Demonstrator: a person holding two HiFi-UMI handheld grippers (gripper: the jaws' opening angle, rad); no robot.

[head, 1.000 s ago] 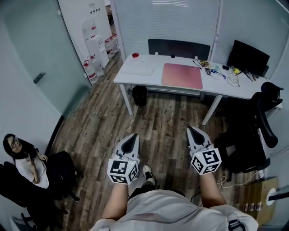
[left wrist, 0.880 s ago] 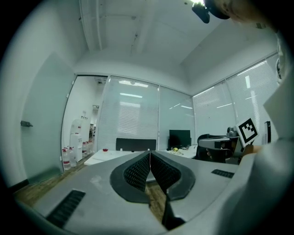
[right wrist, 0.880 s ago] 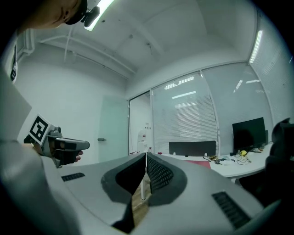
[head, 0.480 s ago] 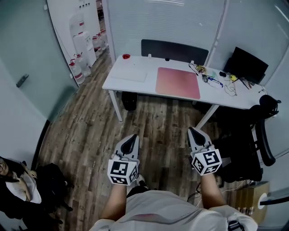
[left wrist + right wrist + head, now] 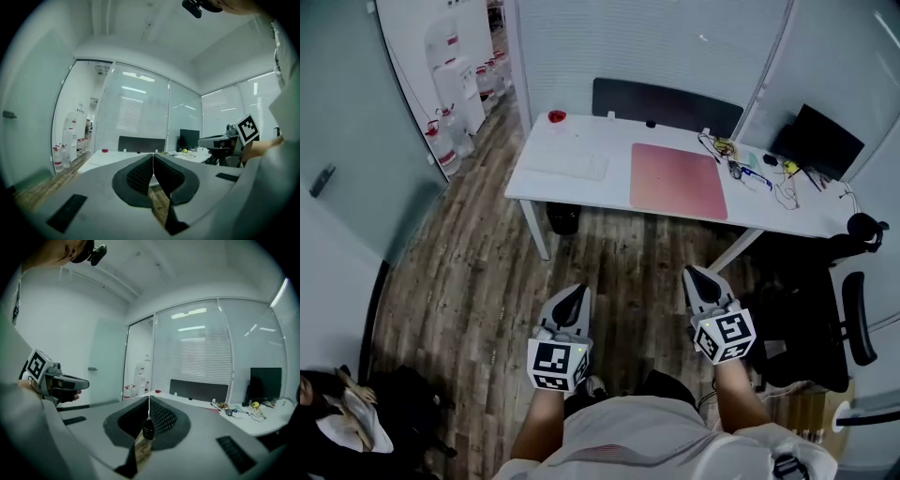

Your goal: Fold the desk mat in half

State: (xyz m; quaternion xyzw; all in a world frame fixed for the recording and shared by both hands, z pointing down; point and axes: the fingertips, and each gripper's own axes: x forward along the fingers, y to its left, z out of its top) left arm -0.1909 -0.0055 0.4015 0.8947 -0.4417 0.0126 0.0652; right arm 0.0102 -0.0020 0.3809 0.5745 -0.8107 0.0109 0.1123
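- While held low over the wood floor (image 5: 478,262), left gripper (image 5: 573,292): jaws together, nothing between them.
- Right gripper (image 5: 694,274): jaws together, nothing between them.
- Pink desk mat (image 5: 677,181): flat and unfolded on the white desk (image 5: 609,131), well apart from both grippers.
- Monitor (image 5: 818,141): at the desk's right end.
- Black chair (image 5: 811,309): near the right gripper, on its right.

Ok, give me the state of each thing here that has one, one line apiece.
pink desk mat, flat and unfolded on the white desk
left gripper, jaws shut, nothing between them
right gripper, jaws shut, nothing between them
monitor, screen dark
black office chair, unoccupied
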